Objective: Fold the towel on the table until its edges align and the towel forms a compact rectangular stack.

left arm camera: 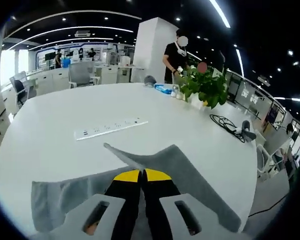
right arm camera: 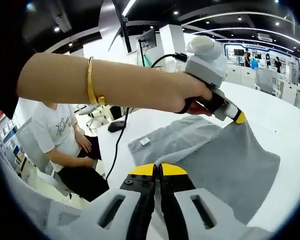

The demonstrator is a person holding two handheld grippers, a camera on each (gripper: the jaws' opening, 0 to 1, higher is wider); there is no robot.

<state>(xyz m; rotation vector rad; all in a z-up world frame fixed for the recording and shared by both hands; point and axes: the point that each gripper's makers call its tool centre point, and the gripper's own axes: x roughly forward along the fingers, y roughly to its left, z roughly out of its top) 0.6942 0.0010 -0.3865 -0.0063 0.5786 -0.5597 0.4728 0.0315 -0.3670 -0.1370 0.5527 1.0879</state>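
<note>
Right gripper view: both grippers, right [right arm camera: 157,169] and left [right arm camera: 238,118], pinch the towel [right arm camera: 230,160] by an edge, lifting it to fold over.

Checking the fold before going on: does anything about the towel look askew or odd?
Nothing damaged. The towel is mid-fold: both grippers, left and right, pinch its edges, so it lies uneven with a raised ridge, edges not yet aligned.
</note>
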